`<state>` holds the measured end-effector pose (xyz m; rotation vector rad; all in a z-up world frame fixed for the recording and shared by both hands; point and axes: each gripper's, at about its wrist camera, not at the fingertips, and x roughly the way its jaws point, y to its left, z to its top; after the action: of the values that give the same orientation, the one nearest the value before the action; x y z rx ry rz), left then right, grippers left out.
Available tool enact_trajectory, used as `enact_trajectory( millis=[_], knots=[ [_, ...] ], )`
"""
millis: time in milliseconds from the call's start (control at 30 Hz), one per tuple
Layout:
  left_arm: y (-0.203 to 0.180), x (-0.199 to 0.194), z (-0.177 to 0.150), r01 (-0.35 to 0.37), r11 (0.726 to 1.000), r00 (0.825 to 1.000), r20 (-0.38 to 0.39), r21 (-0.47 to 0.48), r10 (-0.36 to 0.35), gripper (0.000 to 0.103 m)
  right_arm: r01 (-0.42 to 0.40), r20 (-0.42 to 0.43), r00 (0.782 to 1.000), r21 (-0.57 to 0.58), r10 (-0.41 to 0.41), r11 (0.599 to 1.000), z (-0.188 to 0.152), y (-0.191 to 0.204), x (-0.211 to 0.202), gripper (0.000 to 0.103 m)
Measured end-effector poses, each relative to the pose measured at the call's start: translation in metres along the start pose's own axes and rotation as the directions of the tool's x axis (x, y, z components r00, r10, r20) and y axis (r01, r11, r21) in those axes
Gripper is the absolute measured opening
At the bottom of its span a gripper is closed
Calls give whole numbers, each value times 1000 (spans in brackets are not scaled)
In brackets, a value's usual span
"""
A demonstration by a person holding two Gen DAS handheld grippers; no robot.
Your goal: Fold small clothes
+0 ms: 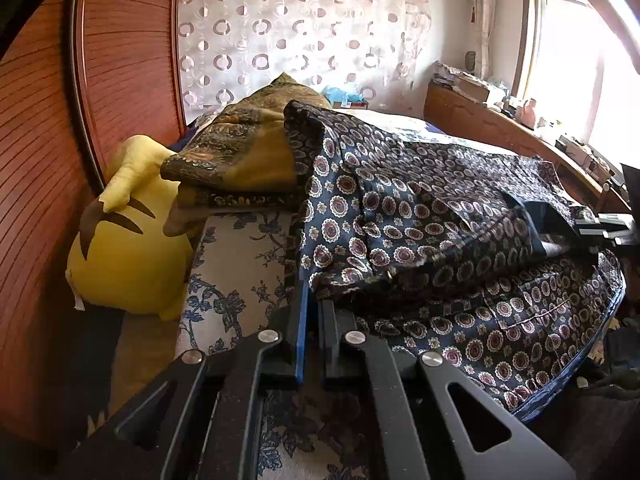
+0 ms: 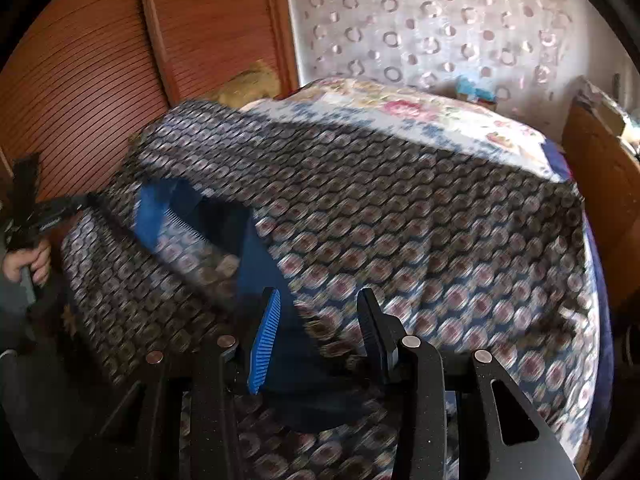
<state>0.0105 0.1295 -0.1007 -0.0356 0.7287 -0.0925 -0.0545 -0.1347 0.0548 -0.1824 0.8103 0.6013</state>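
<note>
— While the fold is mid-lift, what do you list as held?

— Item one: patterned garment (image 1: 420,208), dark blue with ringed medallions, draped over the bed (image 1: 240,256) toward its foot edge. Left gripper (image 1: 310,320): jaws nearly together, nipping the garment's near hem, so I judge it gripped. Right gripper (image 2: 320,320): jaws part-open with cloth and blue lining lying between them; the view is blurred, so I cannot tell whether they have hold.

— Step in hand?

— By my reading, a first fold: one side is raised and being carried across the rest of the garment. The next move calls for both corners travelling level, then laying edge to edge before release.

— Other entries?

— Yellow plush toy (image 1: 124,248) at the bed's left edge, against the wooden wardrobe (image 1: 48,160). Folded brown blanket (image 1: 240,152) behind it, touching the garment's far corner. Floral bedspread (image 2: 400,116) bare toward the head. Wooden sideboard (image 1: 500,128) along the right edge.

— Room to move?

— Open toward the head of the bed; tight on the left, where toy and blanket crowd the edge.
</note>
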Motion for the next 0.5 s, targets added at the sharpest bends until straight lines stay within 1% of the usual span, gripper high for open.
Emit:
enact_trajectory(
  millis=[67,133,233,267,300,367,433,500],
  knots=[
    [1,-3,0,7,1000,1000,-1,-9,-7,4,-18,-20,1000,-1,18,1000,-10,5,-2,41],
    [3,-6,1,16,1000,1000,2,-19,-16,7,-26,-39,999,-2,26,1000,-23,6,-3,41],
    [5,-10,2,23,999,1000,9,-30,-23,11,-28,-44,999,2,28,1000,-40,7,-16,41],
    [6,-13,3,25,999,1000,16,-32,-24,19,-25,-42,999,5,25,1000,-41,8,-18,41],
    [6,-15,4,25,999,999,25,-34,-24,30,-24,-39,999,10,25,1000,-43,6,-22,41],
    [8,-19,7,29,999,999,42,-41,-27,43,-11,-22,1000,21,11,1000,-44,1,-29,41],
    [8,-23,10,38,998,998,54,-46,-36,44,14,4,1000,33,-14,999,-43,-4,-38,41],
    [8,-24,12,35,998,998,58,-44,-32,53,44,31,999,47,-45,998,-41,-12,-48,41]
  ],
)
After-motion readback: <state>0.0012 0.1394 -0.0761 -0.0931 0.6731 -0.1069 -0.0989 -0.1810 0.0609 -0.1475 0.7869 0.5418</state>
